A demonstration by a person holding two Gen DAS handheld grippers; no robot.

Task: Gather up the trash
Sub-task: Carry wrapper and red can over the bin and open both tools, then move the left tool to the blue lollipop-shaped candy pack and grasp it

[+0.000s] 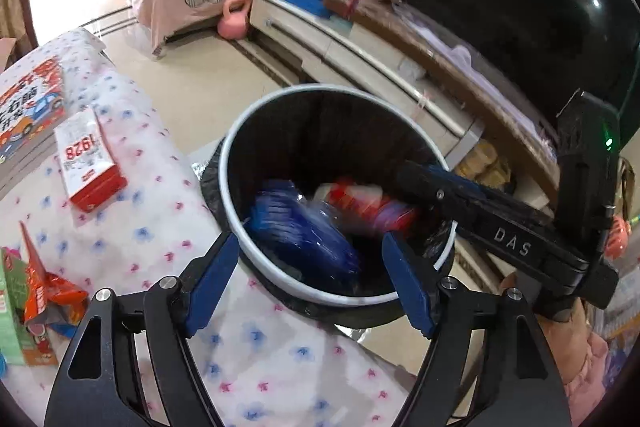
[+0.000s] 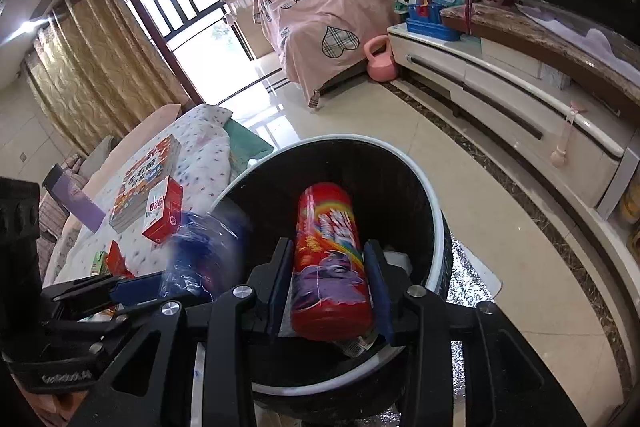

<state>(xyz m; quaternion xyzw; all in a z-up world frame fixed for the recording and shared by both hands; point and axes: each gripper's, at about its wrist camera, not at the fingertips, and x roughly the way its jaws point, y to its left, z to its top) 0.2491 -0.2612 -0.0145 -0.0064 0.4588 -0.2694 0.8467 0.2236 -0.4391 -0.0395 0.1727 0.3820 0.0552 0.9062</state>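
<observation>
The black-lined bin with a white rim [image 1: 240, 131] stands beside the table. My left gripper [image 1: 310, 239] hangs open above the bin's near edge. A blue plastic wrapper [image 1: 296, 227], blurred, lies free below its fingers inside the bin. From the right, my right gripper [image 1: 404, 187] reaches over the bin. In the right wrist view, that right gripper [image 2: 328, 247] is shut on a red can [image 2: 324, 211], tilted over the bin's rim [image 2: 436, 211]. The blurred blue wrapper [image 2: 204, 255] shows just past my left gripper [image 2: 152, 287].
A flowered cloth [image 1: 140, 227] covers the table, which carries a red-and-white box [image 1: 90, 163], a book [image 1: 28, 115], an orange snack wrapper [image 1: 48, 295] and a green carton [image 1: 12, 315]. A TV cabinet [image 1: 360, 47] runs behind the bin. A pink kettlebell [image 1: 234, 19] sits on the floor.
</observation>
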